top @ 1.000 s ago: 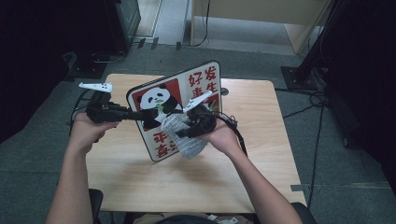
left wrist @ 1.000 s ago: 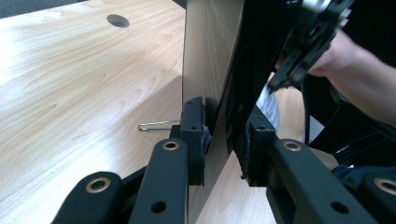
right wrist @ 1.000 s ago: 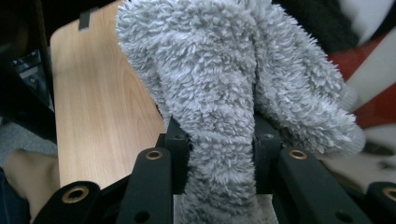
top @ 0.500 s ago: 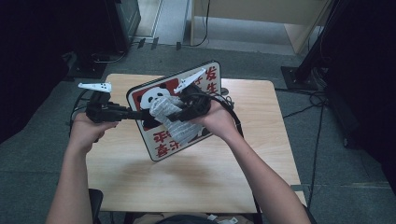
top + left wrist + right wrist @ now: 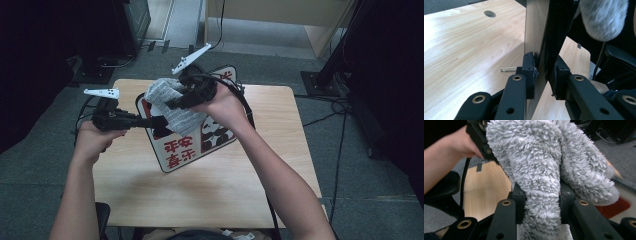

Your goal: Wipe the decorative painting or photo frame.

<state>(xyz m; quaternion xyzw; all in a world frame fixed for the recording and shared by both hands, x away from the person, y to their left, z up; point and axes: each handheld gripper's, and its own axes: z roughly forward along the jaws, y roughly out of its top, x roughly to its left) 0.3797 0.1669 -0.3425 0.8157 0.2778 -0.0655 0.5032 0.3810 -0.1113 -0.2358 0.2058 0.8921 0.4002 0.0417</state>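
Your left gripper (image 5: 159, 121) is clamping the left edge of the sign board (image 5: 192, 147), holding it tilted up off the table (image 5: 210, 195); in the left gripper view both pads (image 5: 528, 72) are pressing the board (image 5: 536, 30) from either side. Your right gripper (image 5: 172, 103) is pinching the grey fluffy cloth (image 5: 172, 102) tight between its jaws, and the cloth is lying against the board's printed face near its upper left part. In the right gripper view the cloth (image 5: 541, 170) is bulging out above the jaws.
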